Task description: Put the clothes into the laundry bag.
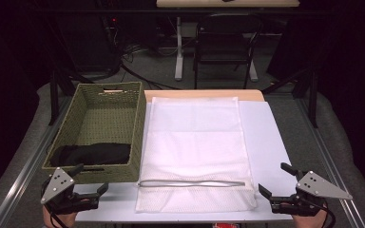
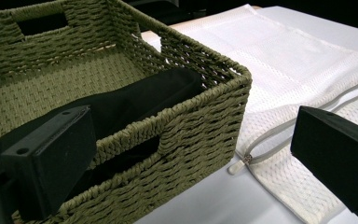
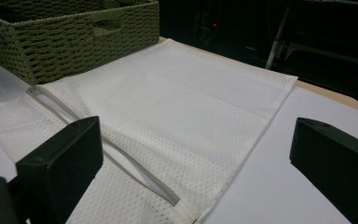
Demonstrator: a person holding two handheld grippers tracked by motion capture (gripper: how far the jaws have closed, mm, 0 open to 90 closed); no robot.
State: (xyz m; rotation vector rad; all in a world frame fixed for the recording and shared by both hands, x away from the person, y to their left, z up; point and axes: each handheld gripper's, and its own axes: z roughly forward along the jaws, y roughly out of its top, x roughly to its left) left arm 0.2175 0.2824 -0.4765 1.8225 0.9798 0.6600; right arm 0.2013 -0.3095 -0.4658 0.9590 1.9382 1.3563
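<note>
A white mesh laundry bag point(image 1: 195, 152) lies flat on the white tabletop, its grey zipper point(image 1: 191, 183) running across near the front edge. Left of it stands a green woven basket point(image 1: 86, 102) with a black garment point(image 1: 91, 154) at its near end. My left gripper point(image 1: 91, 176) hovers open at the front left, just before the basket's near wall point(image 2: 177, 135), nothing between its jaws. At the front right, my right gripper point(image 1: 275, 178) stands open beside the bag's corner point(image 3: 186, 210), also empty. The zipper pull point(image 2: 242, 161) shows in the left gripper view.
The white table surface point(image 1: 266, 142) has bare room right of the bag. A wooden board edge point(image 1: 252, 95) shows behind the bag. Metal rails point(image 1: 332, 166) flank the table, and a chair point(image 1: 223, 42) and a table leg stand beyond it.
</note>
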